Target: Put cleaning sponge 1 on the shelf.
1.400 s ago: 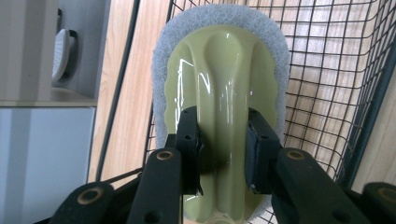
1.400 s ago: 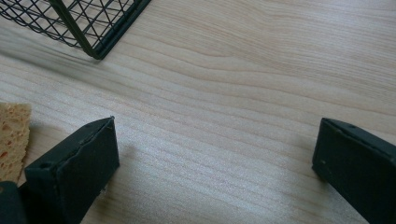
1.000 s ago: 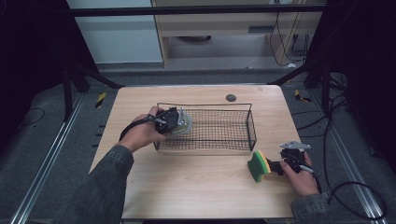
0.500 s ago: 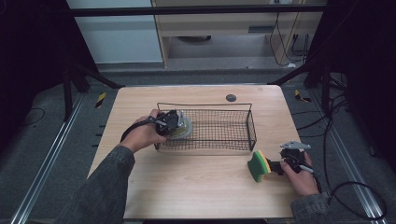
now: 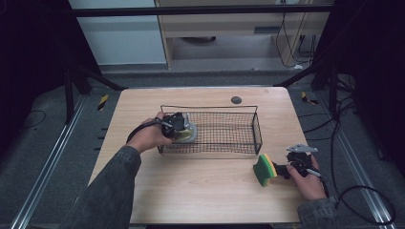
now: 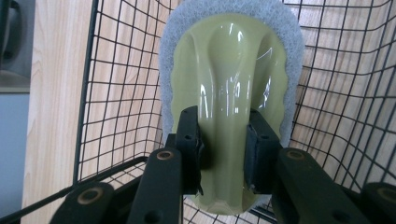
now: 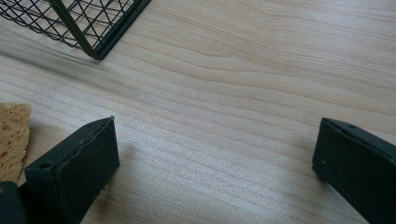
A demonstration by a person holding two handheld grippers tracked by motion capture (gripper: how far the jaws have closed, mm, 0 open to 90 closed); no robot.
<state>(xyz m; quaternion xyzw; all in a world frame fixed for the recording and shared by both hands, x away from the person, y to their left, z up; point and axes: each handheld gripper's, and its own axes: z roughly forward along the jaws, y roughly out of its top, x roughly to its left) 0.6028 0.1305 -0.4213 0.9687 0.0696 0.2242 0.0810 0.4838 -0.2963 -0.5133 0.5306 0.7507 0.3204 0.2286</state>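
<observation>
Where basket hides it, scrubber (image 6: 229,93) shows.

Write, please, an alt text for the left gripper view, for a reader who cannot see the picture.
The left gripper is shut on the pale green plastic handle of a scrubbing pad, one black jaw on each side of its raised middle ridge. The pad's grey-white scouring layer shows around the handle's edge. The pad is inside a black wire basket on a light wooden table.

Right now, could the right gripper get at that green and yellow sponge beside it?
Probably yes. The right gripper is open, and the sponge lies on bare table right beside it, outside the wire basket, with nothing between them.
</observation>
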